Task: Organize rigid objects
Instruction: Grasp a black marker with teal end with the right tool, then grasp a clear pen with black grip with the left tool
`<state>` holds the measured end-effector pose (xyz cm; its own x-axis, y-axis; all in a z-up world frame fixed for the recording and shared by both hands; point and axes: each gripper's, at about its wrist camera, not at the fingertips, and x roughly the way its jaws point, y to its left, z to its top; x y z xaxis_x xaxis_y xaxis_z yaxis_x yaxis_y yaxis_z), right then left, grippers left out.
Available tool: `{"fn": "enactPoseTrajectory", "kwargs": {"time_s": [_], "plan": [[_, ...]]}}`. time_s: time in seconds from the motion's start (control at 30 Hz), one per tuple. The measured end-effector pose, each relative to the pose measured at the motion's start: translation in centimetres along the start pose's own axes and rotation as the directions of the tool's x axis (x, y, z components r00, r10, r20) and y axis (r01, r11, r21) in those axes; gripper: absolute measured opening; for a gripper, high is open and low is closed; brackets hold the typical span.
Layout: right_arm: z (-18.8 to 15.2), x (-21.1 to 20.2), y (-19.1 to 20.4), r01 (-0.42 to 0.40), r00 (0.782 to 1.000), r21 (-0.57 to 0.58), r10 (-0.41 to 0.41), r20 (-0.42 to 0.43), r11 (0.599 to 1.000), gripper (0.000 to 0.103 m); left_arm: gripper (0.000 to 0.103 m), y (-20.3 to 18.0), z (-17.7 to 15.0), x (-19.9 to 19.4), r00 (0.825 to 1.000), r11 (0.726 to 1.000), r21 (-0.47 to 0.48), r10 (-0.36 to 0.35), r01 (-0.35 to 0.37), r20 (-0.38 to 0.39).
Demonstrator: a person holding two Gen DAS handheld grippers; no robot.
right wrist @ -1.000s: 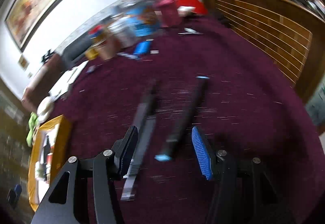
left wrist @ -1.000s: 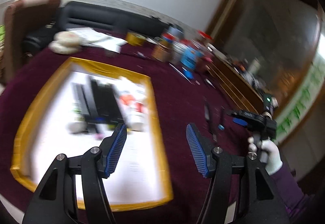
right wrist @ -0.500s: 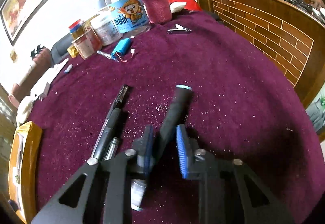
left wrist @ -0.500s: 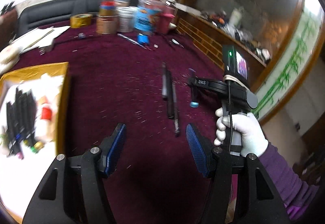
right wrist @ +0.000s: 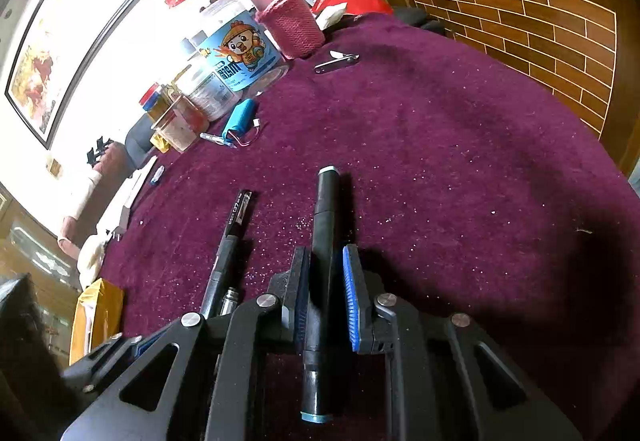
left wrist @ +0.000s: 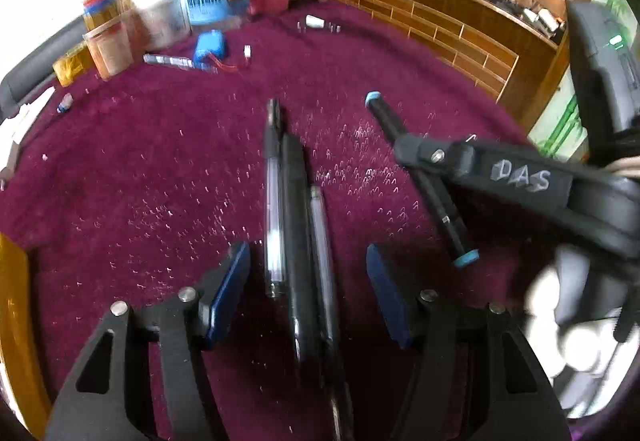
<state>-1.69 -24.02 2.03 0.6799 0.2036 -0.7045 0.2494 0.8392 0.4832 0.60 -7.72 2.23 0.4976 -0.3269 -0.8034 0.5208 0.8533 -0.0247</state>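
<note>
On the maroon cloth, three pens lie side by side: a clear pen (left wrist: 274,209), a black pen (left wrist: 294,201) and a slim pen (left wrist: 320,241). My left gripper (left wrist: 306,257) hangs over their near ends. Its jaws are closing with the pens between them, and the blue pads stand clear of them. To the right lies a black marker (left wrist: 432,189) with blue end caps. My right gripper (right wrist: 326,261) is shut on this marker (right wrist: 326,209) at mid-length. A white-gloved hand (left wrist: 568,321) holds that gripper (left wrist: 416,157). The black pen (right wrist: 230,241) lies left of the marker.
A gold-rimmed tray (left wrist: 12,301) sits at the far left. Jars (right wrist: 236,57), a pink flask (right wrist: 288,21), a blue battery pack (right wrist: 238,117) and a nail clipper (right wrist: 336,61) stand at the back. A wooden counter (right wrist: 520,21) borders the right.
My left gripper swung from over the tray across to the pens, came lower, and its jaws narrowed. The right gripper closed on the black marker.
</note>
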Motion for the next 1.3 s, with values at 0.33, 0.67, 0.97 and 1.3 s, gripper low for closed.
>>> {"fn": "enactPoseTrajectory", "kwargs": {"time_s": [0.33, 0.67, 0.97, 1.3], "plan": [[0.1, 0.0, 0.0, -0.001, 1.000, -0.003, 0.001, -0.003, 1.000, 0.015, 0.013, 3.6, -4.6, -3.3, 0.995, 0.987, -0.133, -0.096, 0.092, -0.023], [0.0, 0.0, 0.0, -0.002, 1.000, -0.002, 0.002, -0.003, 1.000, 0.015, 0.013, 5.1, -6.1, -6.9, 0.997, 0.981, -0.180, -0.069, 0.073, 0.030], [0.0, 0.0, 0.0, -0.001, 1.000, -0.003, 0.001, -0.002, 1.000, 0.015, 0.025, 5.0, -5.8, -5.3, 0.999, 0.984, -0.169, -0.045, 0.047, 0.018], [0.0, 0.0, 0.1, 0.000, 1.000, -0.006, 0.000, -0.002, 1.000, 0.016, 0.026, 5.8, -4.4, -3.9, 1.000, 0.987, -0.159, -0.010, 0.014, 0.024]]}}
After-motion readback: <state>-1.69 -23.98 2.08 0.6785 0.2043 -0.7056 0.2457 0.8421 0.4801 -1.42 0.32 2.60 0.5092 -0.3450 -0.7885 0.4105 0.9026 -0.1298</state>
